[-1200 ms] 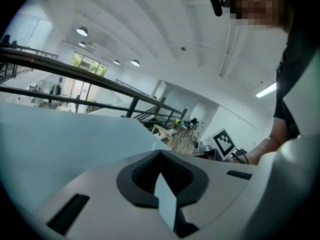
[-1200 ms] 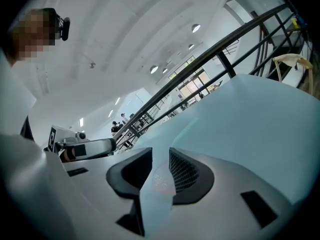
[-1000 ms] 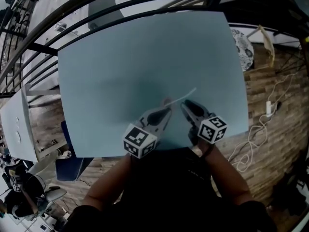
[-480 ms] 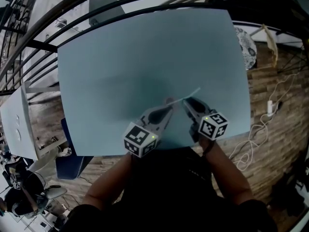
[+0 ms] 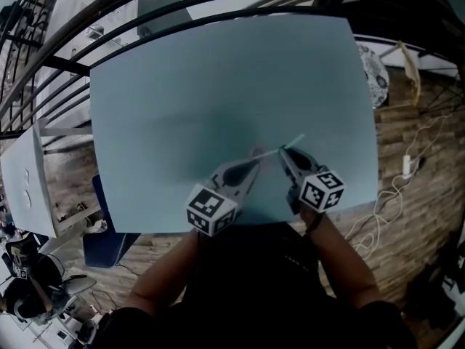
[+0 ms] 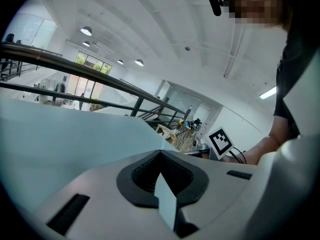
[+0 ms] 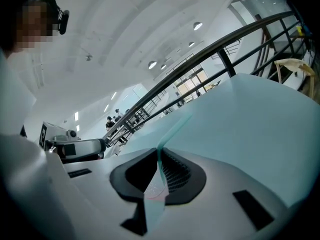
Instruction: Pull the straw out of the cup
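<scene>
A thin pale straw (image 5: 285, 145) lies slanted just above the light blue table (image 5: 218, 78). Its far end points up and right. My right gripper (image 5: 284, 154) is shut on the straw; in the right gripper view the teal-tinted straw (image 7: 172, 131) runs out from between the closed jaws of the right gripper (image 7: 159, 170). My left gripper (image 5: 251, 165) is close on its left, jaws shut on a thin pale wall (image 6: 166, 204) that seems to be the small clear cup (image 5: 253, 153). The cup is hard to make out.
Both grippers work near the table's front edge (image 5: 240, 227). Black railings (image 5: 145, 9) curve round the far side. A white chair (image 5: 25, 187) stands at the left. A cable (image 5: 396, 187) lies on the brick floor to the right, beside a patterned round object (image 5: 368, 71).
My right gripper and the straw have shifted slightly right and away from the left gripper. The left gripper has stayed almost still.
</scene>
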`<action>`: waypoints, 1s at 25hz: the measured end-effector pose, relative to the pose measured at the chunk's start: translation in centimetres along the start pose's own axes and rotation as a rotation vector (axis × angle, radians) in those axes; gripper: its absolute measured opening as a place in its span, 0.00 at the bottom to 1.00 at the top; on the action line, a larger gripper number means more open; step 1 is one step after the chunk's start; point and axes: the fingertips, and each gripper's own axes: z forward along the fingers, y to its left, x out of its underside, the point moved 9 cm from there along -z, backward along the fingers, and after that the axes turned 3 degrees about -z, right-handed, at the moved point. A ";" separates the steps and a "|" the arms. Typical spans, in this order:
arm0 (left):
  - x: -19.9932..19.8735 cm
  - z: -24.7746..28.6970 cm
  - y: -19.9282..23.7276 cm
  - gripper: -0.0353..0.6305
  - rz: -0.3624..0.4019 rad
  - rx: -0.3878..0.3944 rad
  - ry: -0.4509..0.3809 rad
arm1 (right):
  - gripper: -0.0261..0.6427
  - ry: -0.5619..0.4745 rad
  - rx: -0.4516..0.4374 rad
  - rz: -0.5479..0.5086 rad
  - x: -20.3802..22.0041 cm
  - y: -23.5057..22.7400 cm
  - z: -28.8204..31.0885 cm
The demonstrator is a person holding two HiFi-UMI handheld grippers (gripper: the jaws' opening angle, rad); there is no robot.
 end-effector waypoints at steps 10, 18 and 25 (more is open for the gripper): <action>-0.1 -1.2 -1.1 0.07 -0.012 -0.022 -0.024 | 0.10 -0.045 -0.017 -0.030 -0.7 1.4 -1.9; 0.1 -3.7 -2.4 0.07 -0.009 -0.073 -0.054 | 0.10 -0.117 -0.033 -0.061 -2.3 3.6 -5.4; 0.1 -5.6 -4.8 0.07 0.013 -0.100 -0.101 | 0.10 -0.151 -0.068 -0.103 -2.5 6.4 -8.7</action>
